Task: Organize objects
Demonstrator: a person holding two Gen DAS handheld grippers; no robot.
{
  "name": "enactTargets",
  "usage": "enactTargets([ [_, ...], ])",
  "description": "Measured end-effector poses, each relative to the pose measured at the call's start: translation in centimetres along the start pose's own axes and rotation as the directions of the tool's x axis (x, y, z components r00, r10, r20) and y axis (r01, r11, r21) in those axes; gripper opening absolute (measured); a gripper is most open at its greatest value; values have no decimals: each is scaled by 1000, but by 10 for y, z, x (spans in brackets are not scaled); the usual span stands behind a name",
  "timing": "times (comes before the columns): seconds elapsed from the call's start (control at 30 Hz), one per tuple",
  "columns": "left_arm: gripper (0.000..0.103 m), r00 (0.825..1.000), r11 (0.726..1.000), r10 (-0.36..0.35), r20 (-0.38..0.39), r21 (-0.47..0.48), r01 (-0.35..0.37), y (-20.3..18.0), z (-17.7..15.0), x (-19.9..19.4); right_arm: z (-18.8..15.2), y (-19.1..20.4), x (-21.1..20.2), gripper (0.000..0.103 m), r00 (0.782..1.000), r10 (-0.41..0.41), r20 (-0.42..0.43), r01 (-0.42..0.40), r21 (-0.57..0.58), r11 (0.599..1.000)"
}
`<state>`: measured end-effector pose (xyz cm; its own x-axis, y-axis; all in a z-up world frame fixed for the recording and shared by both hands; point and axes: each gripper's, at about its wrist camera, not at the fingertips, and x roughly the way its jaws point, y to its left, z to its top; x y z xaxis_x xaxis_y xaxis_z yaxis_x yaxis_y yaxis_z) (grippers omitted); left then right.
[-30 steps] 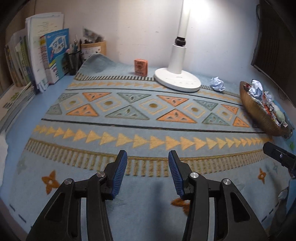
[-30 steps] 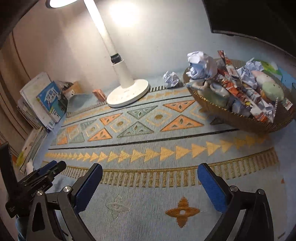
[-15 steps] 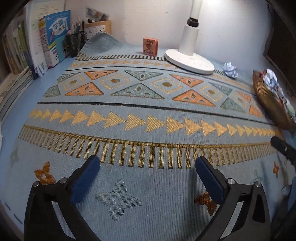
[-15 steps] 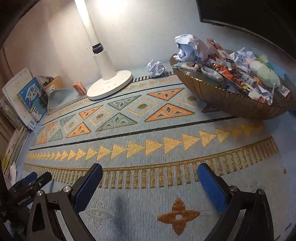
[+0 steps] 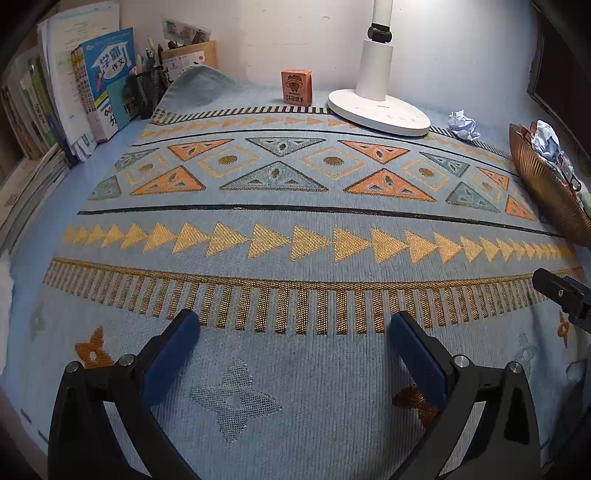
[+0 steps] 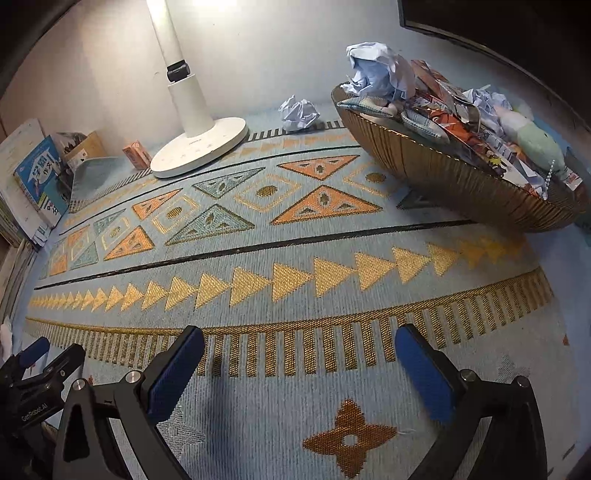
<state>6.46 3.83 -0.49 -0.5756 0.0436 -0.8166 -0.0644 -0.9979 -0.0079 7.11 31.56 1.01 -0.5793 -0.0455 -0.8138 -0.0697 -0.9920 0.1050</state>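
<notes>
A crumpled white paper ball (image 5: 463,124) lies on the patterned mat near the back wall, right of the lamp base; it also shows in the right wrist view (image 6: 298,112). A small orange box (image 5: 296,87) stands at the back, left of the lamp; it shows in the right wrist view too (image 6: 137,153). A gold ribbed bowl (image 6: 436,168) piled with crumpled paper and wrappers sits at the right, and its rim shows in the left wrist view (image 5: 546,184). My left gripper (image 5: 293,332) is open and empty, low over the mat's front. My right gripper (image 6: 299,350) is open and empty.
A white lamp base (image 5: 378,110) stands at the back centre. Books (image 5: 103,74) and a mesh pen holder (image 5: 147,88) line the left edge. A dark monitor (image 6: 498,22) hangs behind the bowl. The mat's back left corner curls up (image 5: 199,81).
My left gripper has opened wide from a narrow gap and moved forward and lower over the mat. My right gripper stayed open and moved closer to the bowl.
</notes>
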Motion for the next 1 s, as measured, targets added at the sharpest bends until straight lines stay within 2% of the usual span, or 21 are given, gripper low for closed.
enactTargets([
  [0.07,102,999,999,-37,-21,20,38,1,5,1,5,5,2,103,999,15,-47,-16,-40,999],
  [0.13,102,990,990,-140,-21,34,140,9,23,-1,20,15,-2,101,993,77,-87,-83,-71,994],
  [0.2,101,991,992,-125,42,25,124,19,53,-7,46,31,-17,101,991,115,-66,-122,-115,986],
  [0.27,102,982,989,-148,113,30,146,28,93,-11,82,49,-30,101,991,129,-36,-133,-173,976],
  [0.33,102,969,982,-187,159,34,184,35,135,-3,124,62,-35,101,994,112,-3,-110,-220,969],
  [0.4,102,971,984,-180,159,28,178,38,174,17,168,67,-24,101,998,58,-3,-57,-259,964],
  [0.43,102,971,984,-177,163,22,176,39,189,29,188,67,-12,101,999,30,-18,-34,-272,962],
  [0.53,102,966,978,-207,153,36,204,33,219,66,243,54,35,100,990,-19,-142,-17,-253,967],
  [0.57,102,964,974,-224,145,53,219,29,226,78,243,54,35,99,990,-19,-142,-17,-253,967],
  [0.6,102,964,972,-232,132,70,225,23,231,90,257,47,53,95,981,-31,-190,-14,-228,974],
  [0.63,102,963,969,-239,123,88,229,18,234,101,274,33,85,89,961,-38,-275,-14,-183,983],
  [0.7,102,965,968,-235,119,122,221,8,241,118,282,22,116,82,933,-40,-356,-15,-151,988],
  [0.73,102,965,968,-234,120,127,219,5,244,125,283,18,127,79,923,-34,-382,-21,-138,990],
  [0.77,102,962,964,-249,116,124,234,4,247,131,283,18,127,79,923,-34,-382,-21,-138,990],
  [0.8,102,957,960,-267,114,115,254,4,249,136,283,15,138,79,913,-32,-407,-22,-128,991],
  [0.83,102,952,956,-285,116,105,273,4,252,139,280,14,155,79,893,-33,-450,-25,-122,992],
  [0.87,102,947,953,-297,125,101,285,3,254,140,278,14,160,78,888,-35,-459,-26,-126,992],
  [0.9,99,945,953,-296,139,102,284,2,256,141,278,16,163,77,892,-68,-446,2,-148,989],
  [0.97,75,938,948,-314,145,103,301,2,258,141,275,20,163,70,899,-148,-413,64,-211,975],
  [1.0,50,941,948,-312,130,104,300,2,259,143,274,22,161,48,903,-139,-406,46,-230,972],
])
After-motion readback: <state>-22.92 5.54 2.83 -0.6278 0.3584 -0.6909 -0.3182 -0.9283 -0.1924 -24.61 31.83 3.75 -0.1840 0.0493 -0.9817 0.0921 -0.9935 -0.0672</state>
